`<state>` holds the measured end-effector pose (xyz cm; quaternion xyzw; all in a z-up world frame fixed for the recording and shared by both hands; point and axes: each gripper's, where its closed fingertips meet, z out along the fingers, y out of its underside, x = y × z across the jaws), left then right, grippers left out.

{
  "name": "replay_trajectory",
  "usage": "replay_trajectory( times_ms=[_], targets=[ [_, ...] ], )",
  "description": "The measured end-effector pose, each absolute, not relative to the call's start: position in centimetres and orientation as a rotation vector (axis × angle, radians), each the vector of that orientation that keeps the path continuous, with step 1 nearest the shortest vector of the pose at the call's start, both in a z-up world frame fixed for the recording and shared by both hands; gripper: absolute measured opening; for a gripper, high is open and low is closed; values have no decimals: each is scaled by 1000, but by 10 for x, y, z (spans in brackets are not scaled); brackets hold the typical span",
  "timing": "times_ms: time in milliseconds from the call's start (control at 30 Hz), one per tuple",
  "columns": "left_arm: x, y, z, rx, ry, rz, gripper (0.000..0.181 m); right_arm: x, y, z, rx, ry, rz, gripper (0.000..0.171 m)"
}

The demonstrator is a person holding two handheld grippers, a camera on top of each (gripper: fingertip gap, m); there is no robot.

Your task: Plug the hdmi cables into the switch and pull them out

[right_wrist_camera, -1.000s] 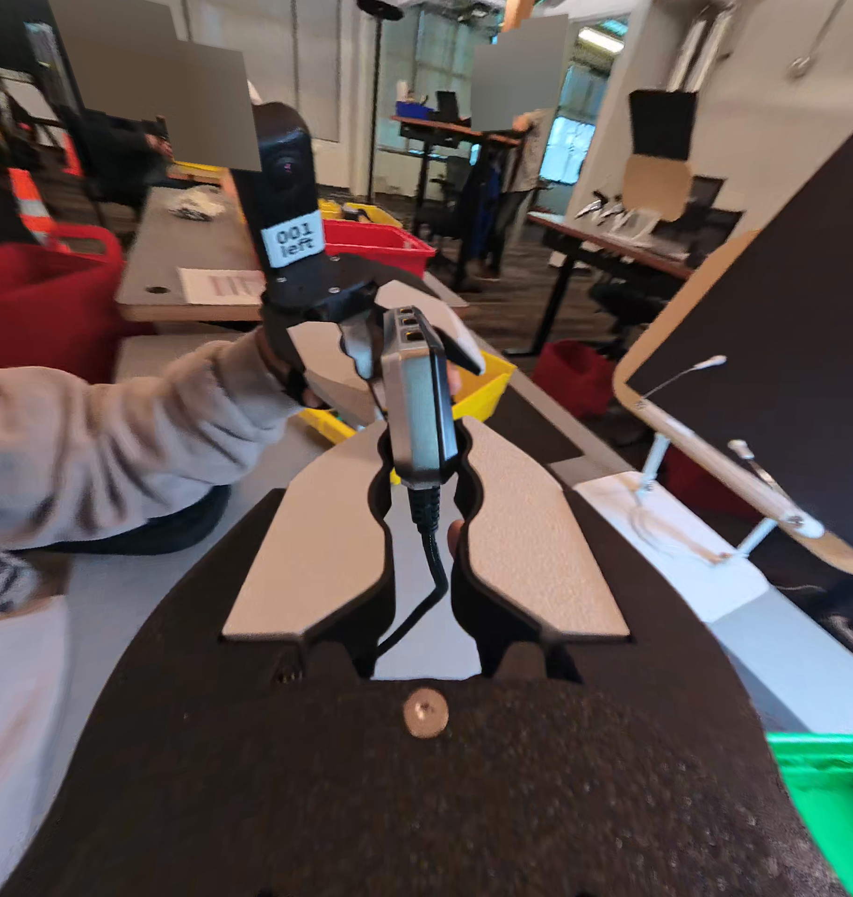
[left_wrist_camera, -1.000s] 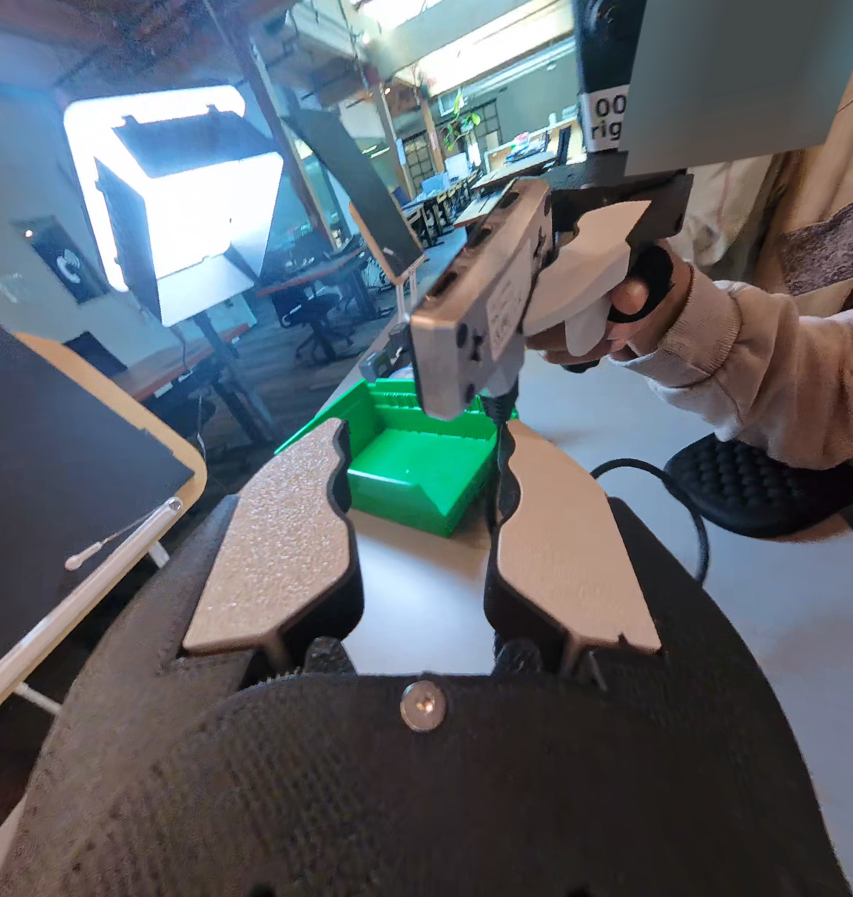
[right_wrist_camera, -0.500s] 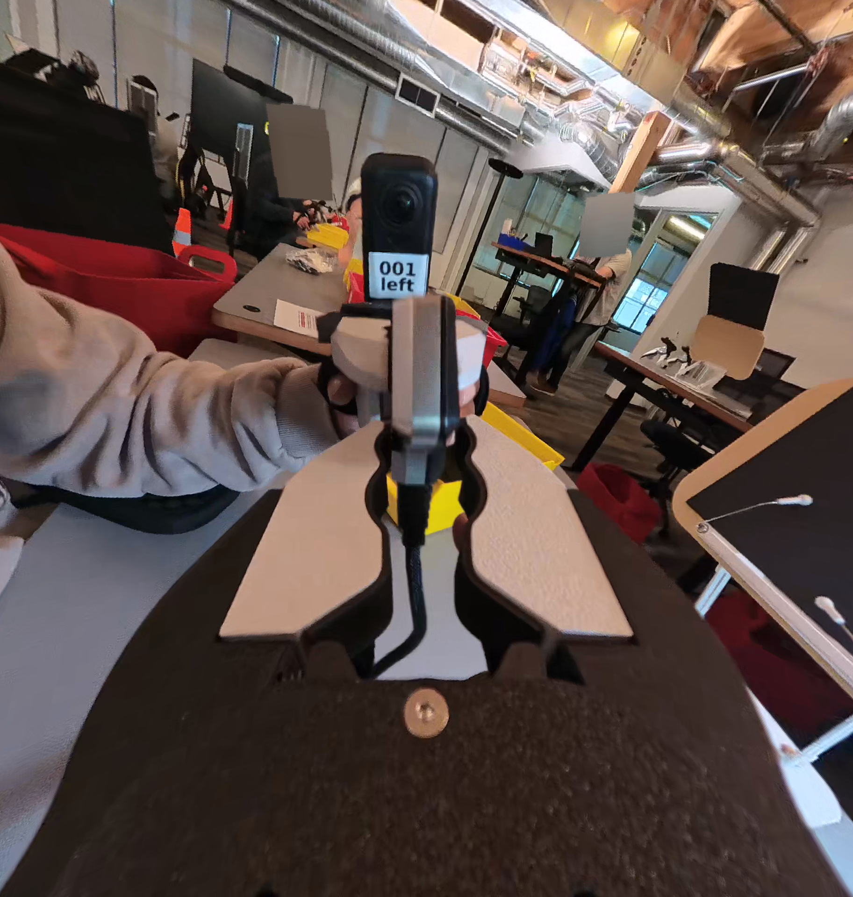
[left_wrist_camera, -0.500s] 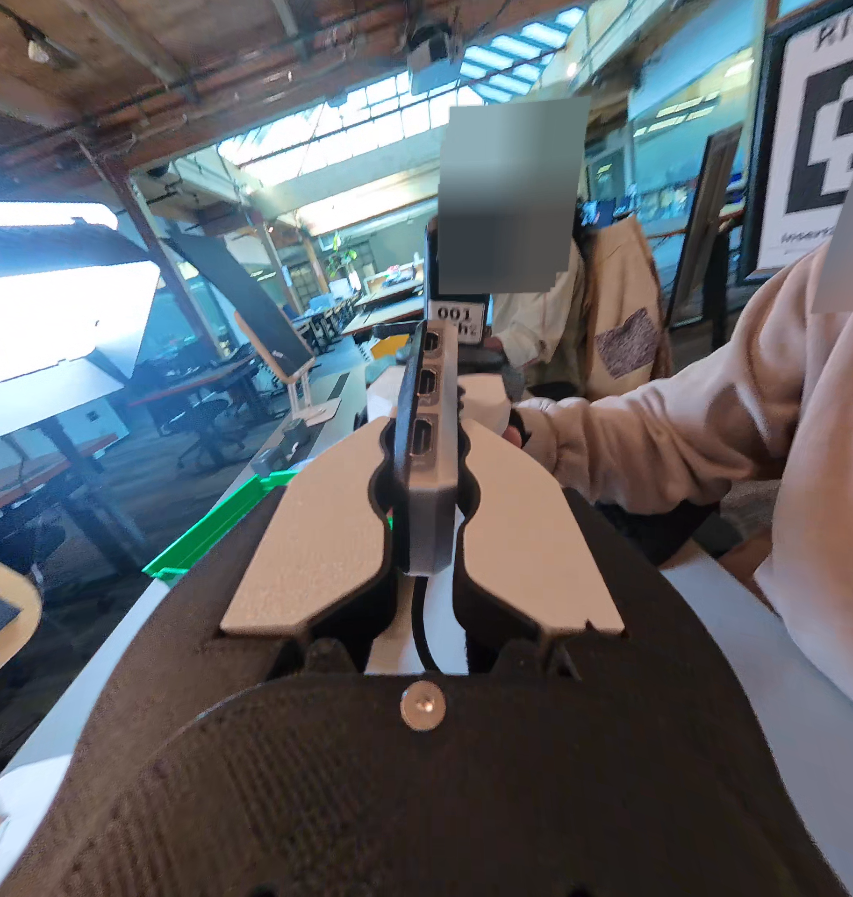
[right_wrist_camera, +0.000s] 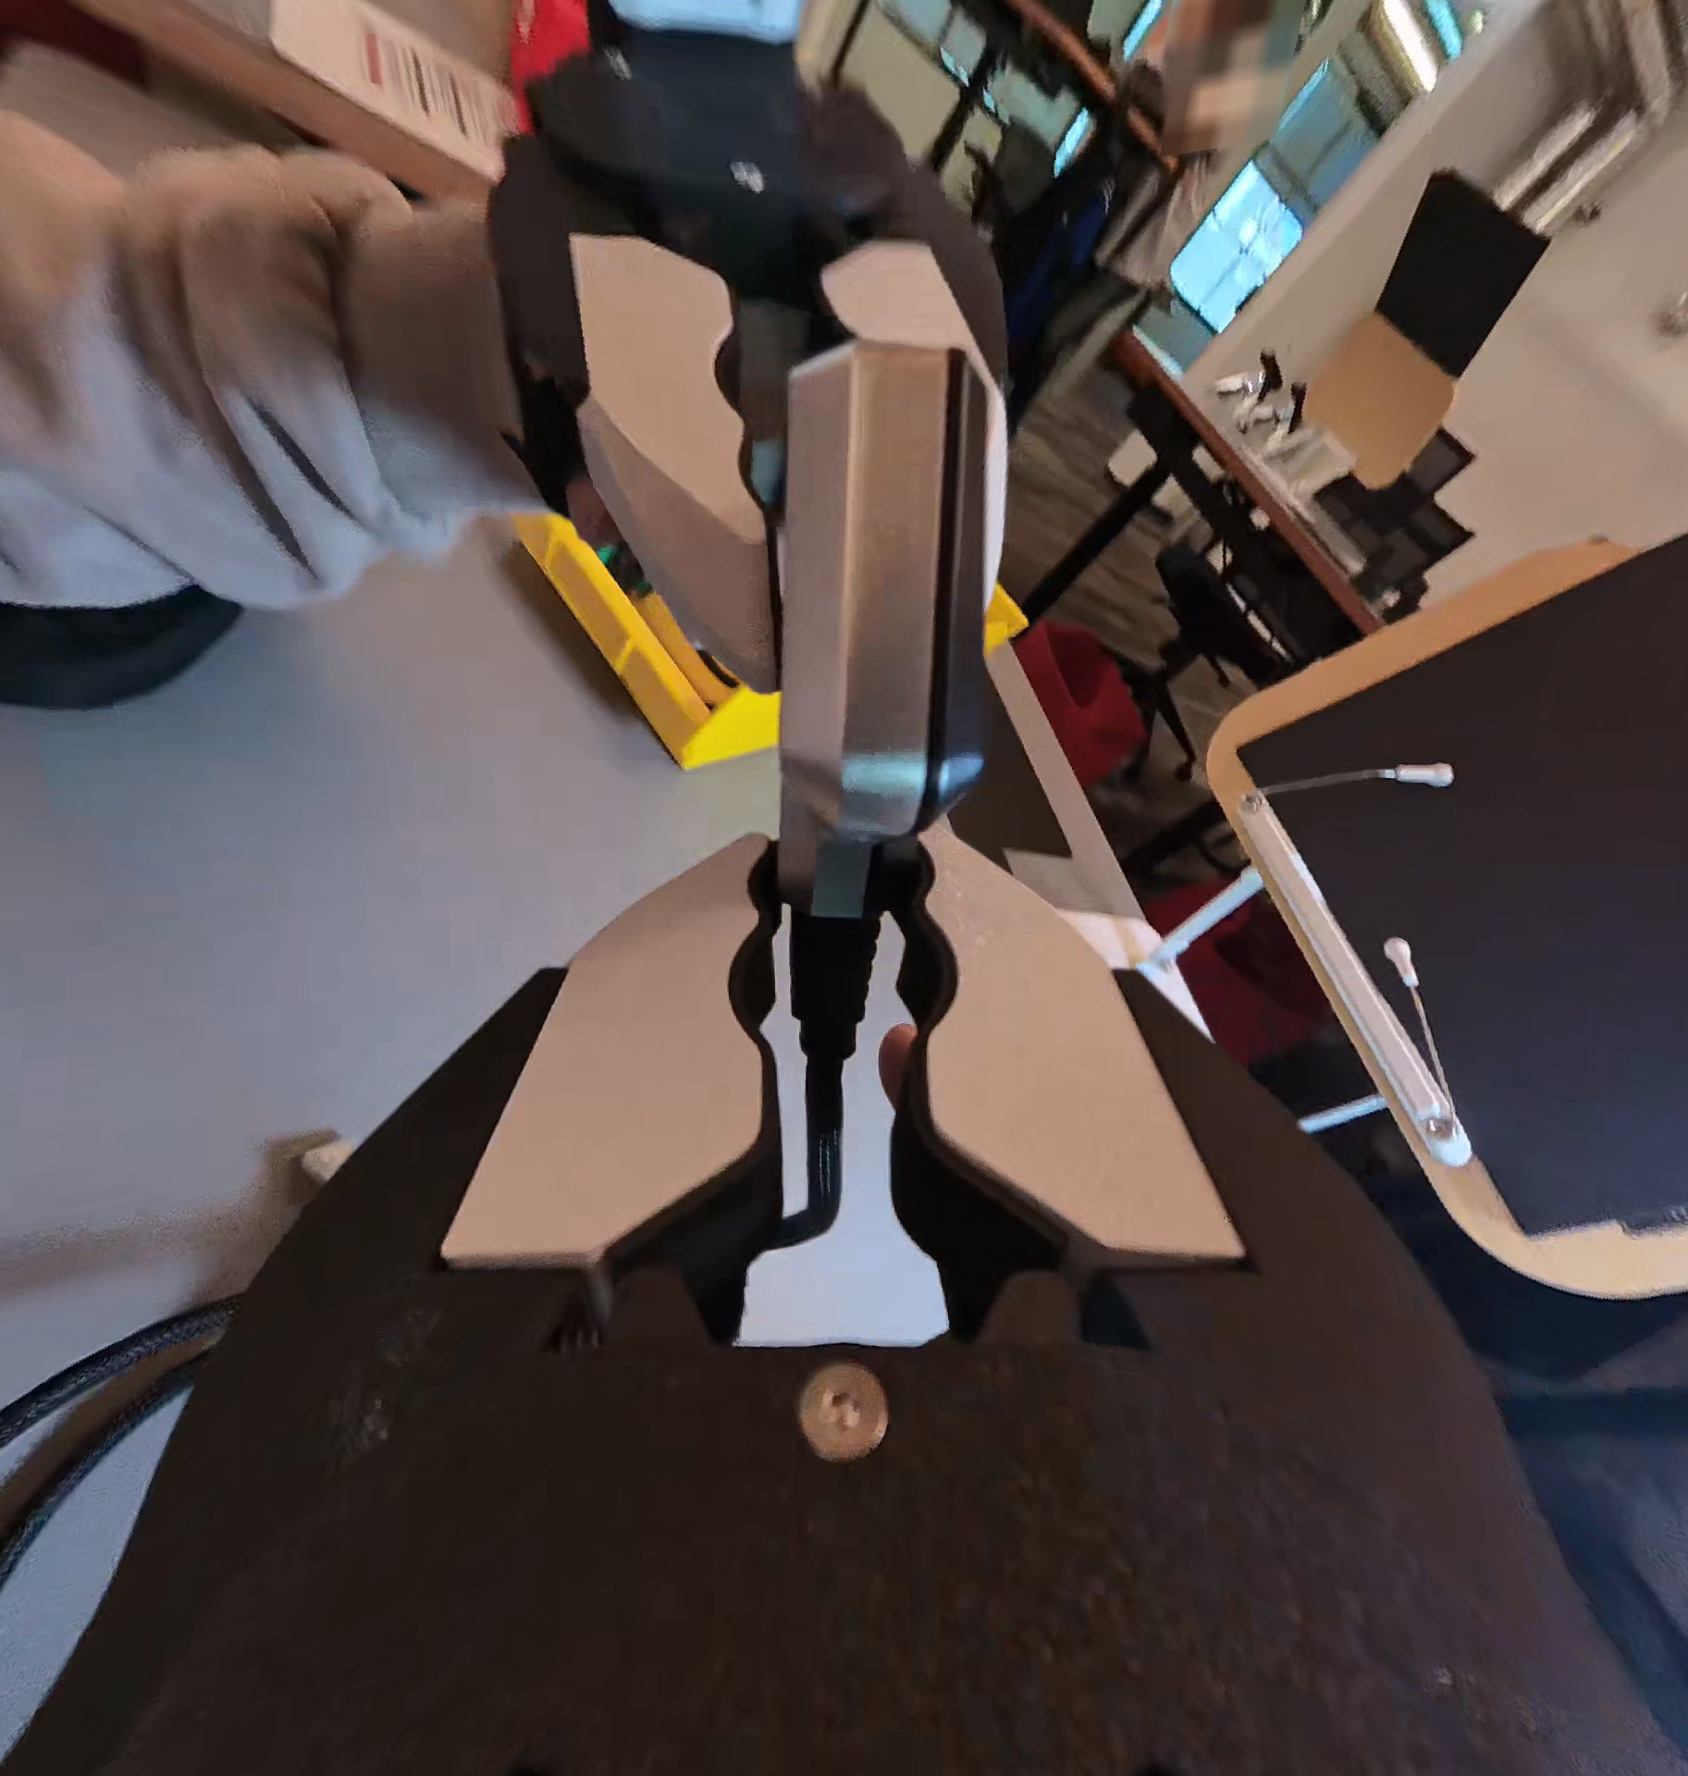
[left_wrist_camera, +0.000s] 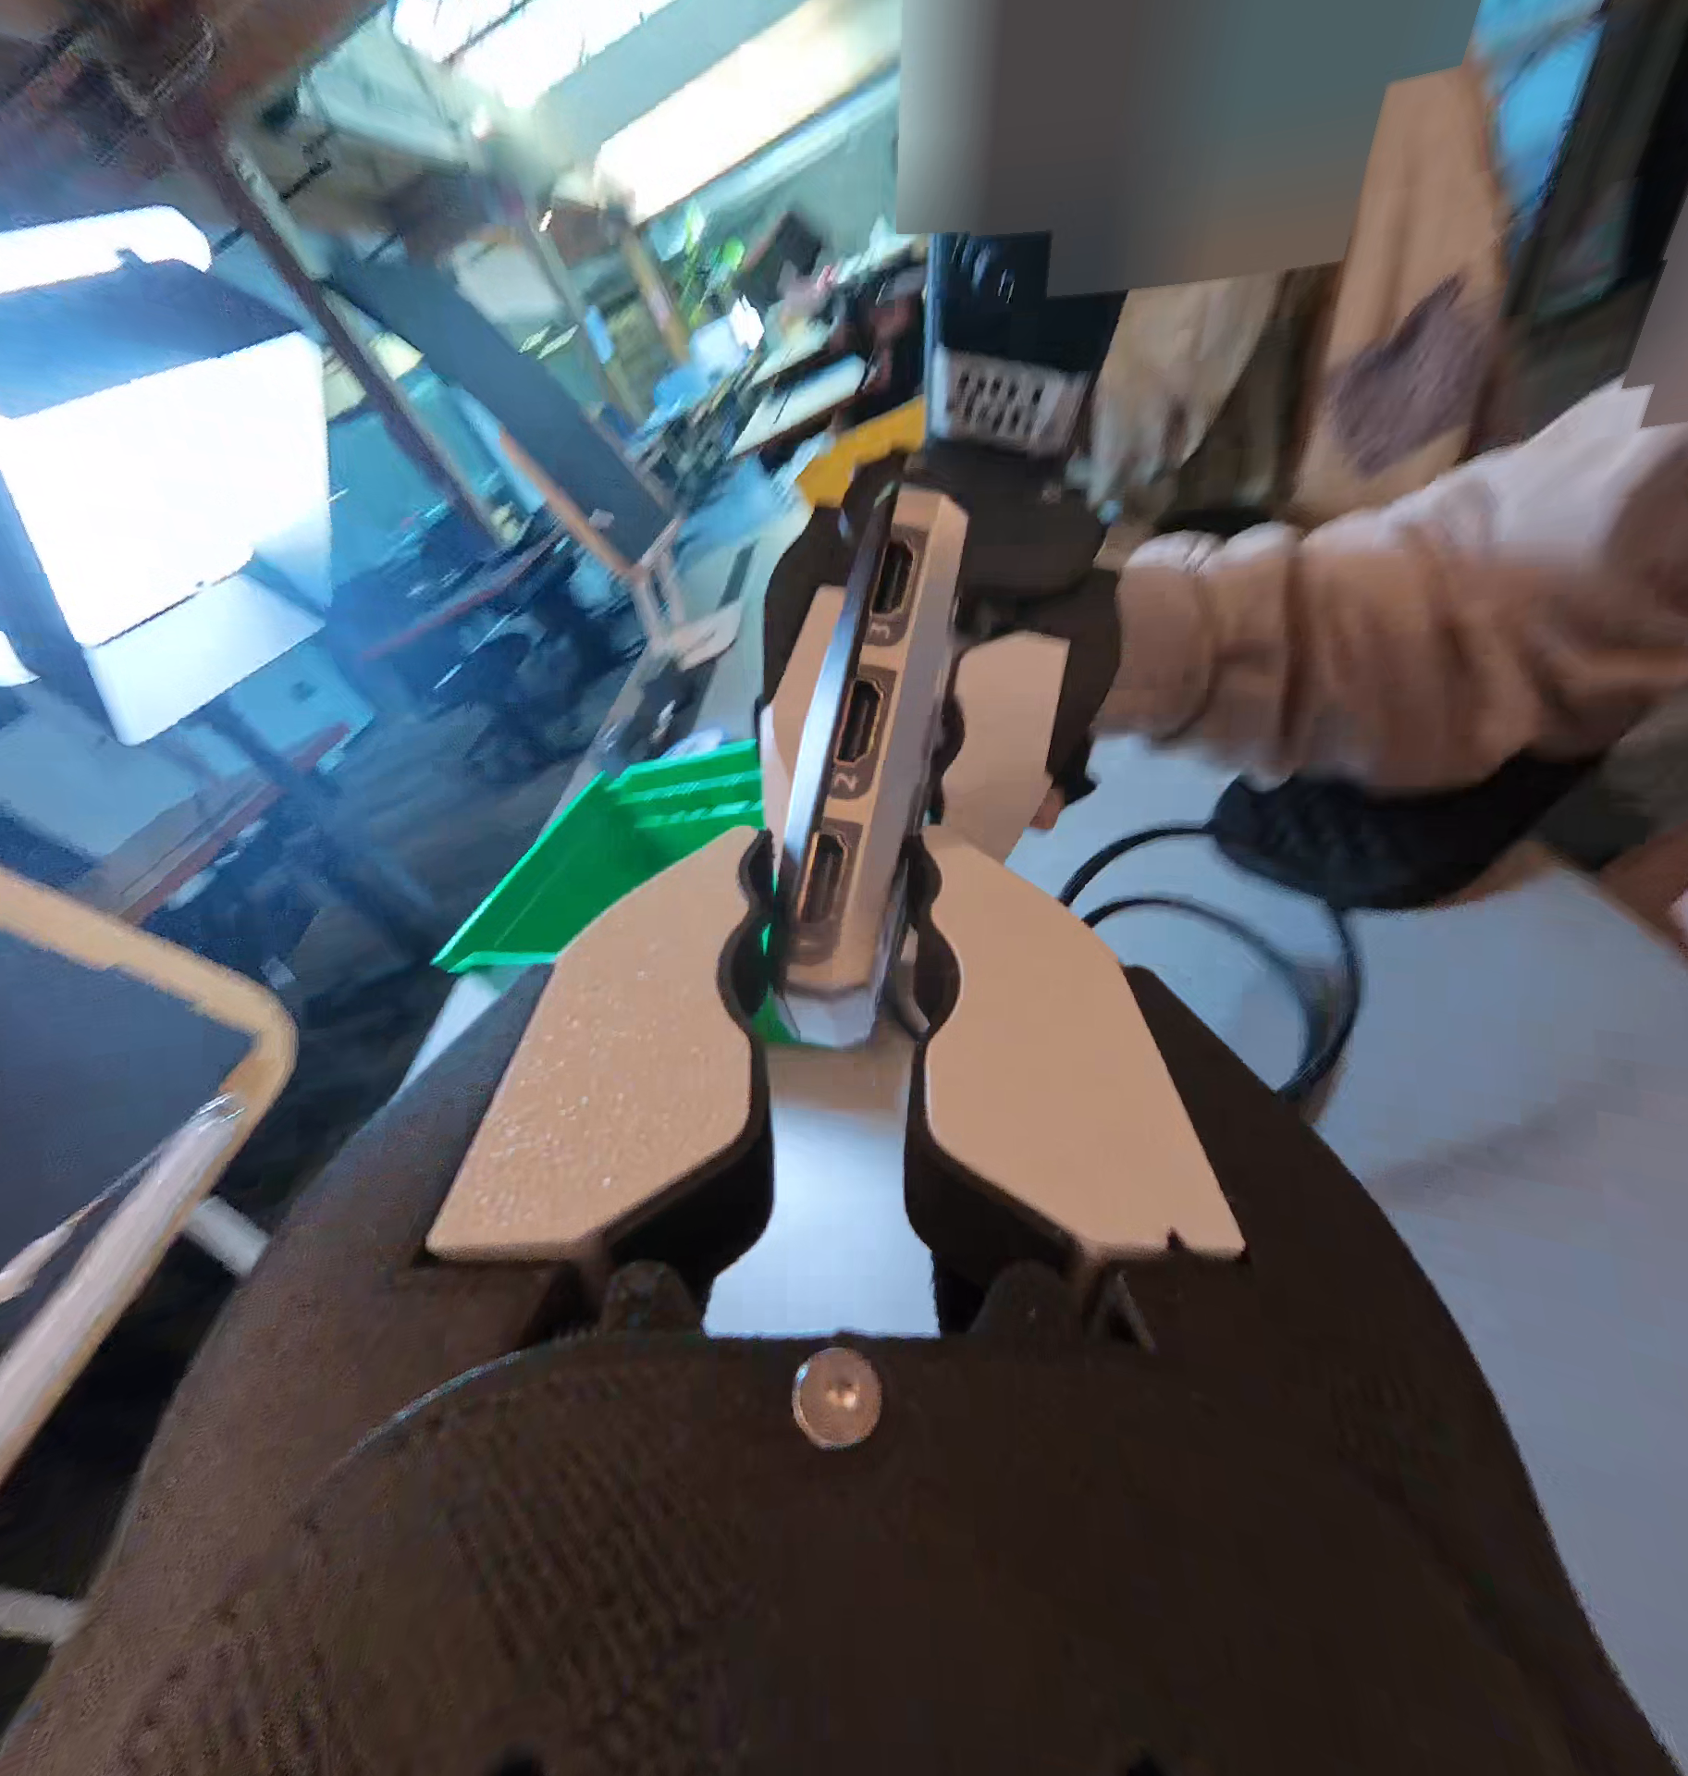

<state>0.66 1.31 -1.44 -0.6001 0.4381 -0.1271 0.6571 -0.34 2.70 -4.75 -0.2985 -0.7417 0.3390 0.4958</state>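
The silver HDMI switch [left_wrist_camera: 859, 730] is held in the air between both grippers, its three ports empty and facing the left wrist view. My left gripper [left_wrist_camera: 840, 894] is shut on its near end. In the right wrist view the switch [right_wrist_camera: 869, 596] stands upright, and my right gripper [right_wrist_camera: 840, 865] is shut on its lower end, where a black cable [right_wrist_camera: 825, 1009] leaves it and runs back between the fingers. The left gripper's fingers [right_wrist_camera: 657, 432] flank the far end. The black cable loops [left_wrist_camera: 1320, 961] on the table. Both views are motion-blurred.
A green bin [left_wrist_camera: 628, 846] sits on the white table [left_wrist_camera: 1493, 1153] beyond the switch, a yellow bin [right_wrist_camera: 647, 663] on the other side. A black board with a tan edge [right_wrist_camera: 1493, 913] stands at the table's side. A sleeved arm [left_wrist_camera: 1397, 625] rests over a black pad [left_wrist_camera: 1349, 846]. Both grippers' tips are close together, under 4 cm apart.
One second ago my left gripper was open beside the switch; it has since shut on it. Both grippers have tilted downward with the switch; the table shows more.
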Motion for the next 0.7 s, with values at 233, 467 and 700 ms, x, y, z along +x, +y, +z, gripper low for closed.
replay_trajectory(
  times_ms=[233, 467, 700],
  targets=[
    [-3, 34, -49, -1519, 1114, 93, 30, -5, 44, -76, -847, -1912, 712, 21],
    [10, 22, -41, -1403, 1121, -121, 23, 8, 25, -53, -693, -1866, 943, 21],
    [18, 15, -30, -1263, 1017, -421, 22, 18, 10, -18, -543, -1714, 1061, 24]
  ],
)
